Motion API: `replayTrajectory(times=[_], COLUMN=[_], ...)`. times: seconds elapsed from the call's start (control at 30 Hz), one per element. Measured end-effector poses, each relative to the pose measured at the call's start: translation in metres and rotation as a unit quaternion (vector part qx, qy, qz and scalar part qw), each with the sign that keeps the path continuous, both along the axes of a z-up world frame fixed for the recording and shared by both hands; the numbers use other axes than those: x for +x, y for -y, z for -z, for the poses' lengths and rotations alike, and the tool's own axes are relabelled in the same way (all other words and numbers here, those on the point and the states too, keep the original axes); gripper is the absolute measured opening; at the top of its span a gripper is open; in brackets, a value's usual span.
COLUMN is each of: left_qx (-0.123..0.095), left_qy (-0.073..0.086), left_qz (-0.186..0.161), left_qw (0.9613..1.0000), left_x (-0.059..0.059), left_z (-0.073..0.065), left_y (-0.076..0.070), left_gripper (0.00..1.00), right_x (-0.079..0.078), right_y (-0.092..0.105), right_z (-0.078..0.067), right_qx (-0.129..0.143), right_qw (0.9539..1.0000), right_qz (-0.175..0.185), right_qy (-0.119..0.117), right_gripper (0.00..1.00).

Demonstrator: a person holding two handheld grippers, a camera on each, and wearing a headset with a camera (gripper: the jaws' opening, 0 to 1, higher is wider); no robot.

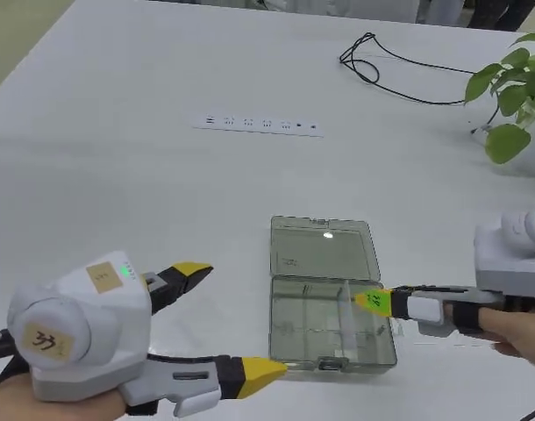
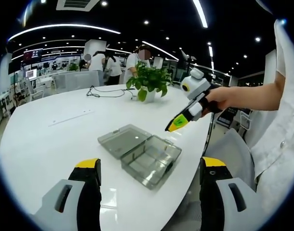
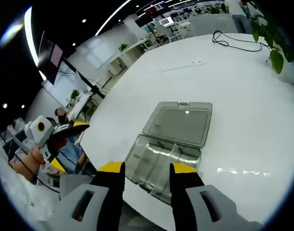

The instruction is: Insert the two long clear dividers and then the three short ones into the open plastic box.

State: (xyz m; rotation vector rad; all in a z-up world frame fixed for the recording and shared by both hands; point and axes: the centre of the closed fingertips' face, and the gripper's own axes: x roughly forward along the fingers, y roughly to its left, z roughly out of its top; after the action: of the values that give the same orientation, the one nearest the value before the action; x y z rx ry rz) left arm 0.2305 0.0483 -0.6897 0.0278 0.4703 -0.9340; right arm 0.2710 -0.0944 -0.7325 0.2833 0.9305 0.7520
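The open plastic box (image 1: pixel 289 338) lies on the worktop (image 1: pixel 118 158), lid flat at 12 o'clock. The clear dividers (image 1: pixel 342 307) inside are hard to count. The right tongs (image 1: pixel 373 303) hover at its 3 o'clock edge, slightly parted. The left tongs (image 1: pixel 232 320) are spread wide at 8 o'clock.

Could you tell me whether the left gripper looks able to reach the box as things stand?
Probably yes: the left gripper is open just left of the box, with bare table between them, and the right gripper hovers over the box's right side.
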Motion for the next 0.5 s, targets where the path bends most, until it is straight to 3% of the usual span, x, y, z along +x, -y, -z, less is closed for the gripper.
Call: replayTrajectory(times=[0.03, 0.07, 0.13, 0.2, 0.37, 0.5], left_qx=[0.002, 0.003, 0.007, 0.010, 0.017, 0.027], left_qy=[-0.001, -0.001, -0.001, -0.003, 0.000, -0.003], left_qz=[-0.003, -0.005, -0.011, -0.015, -0.029, -0.039], left_qw=[1.0000, 1.0000, 0.9999, 0.9998, 0.9994, 0.9989], left_x=[-0.001, -0.001, -0.001, -0.002, -0.001, -0.001], left_z=[0.000, 0.000, 0.000, 0.001, 0.000, 0.003], left_y=[-0.001, -0.002, -0.005, -0.007, -0.016, -0.023], left_gripper=[0.86, 0.86, 0.86, 0.86, 0.85, 0.85], right_x=[-0.003, -0.002, -0.009, -0.011, -0.026, -0.034], right_y=[0.000, -0.001, 0.004, 0.006, 0.017, 0.022], right_z=[-0.002, -0.005, -0.009, -0.013, -0.015, -0.016], right_qx=[0.005, 0.012, 0.013, 0.011, -0.017, -0.021], right_qw=[0.9999, 0.9995, 0.9993, 0.9982, 0.9936, 0.9896], right_qz=[-0.009, -0.020, -0.019, -0.027, -0.062, -0.079], right_qy=[0.004, 0.022, 0.029, 0.053, 0.093, 0.118], right_gripper=[0.40, 0.41, 0.42, 0.44, 0.56, 0.60])
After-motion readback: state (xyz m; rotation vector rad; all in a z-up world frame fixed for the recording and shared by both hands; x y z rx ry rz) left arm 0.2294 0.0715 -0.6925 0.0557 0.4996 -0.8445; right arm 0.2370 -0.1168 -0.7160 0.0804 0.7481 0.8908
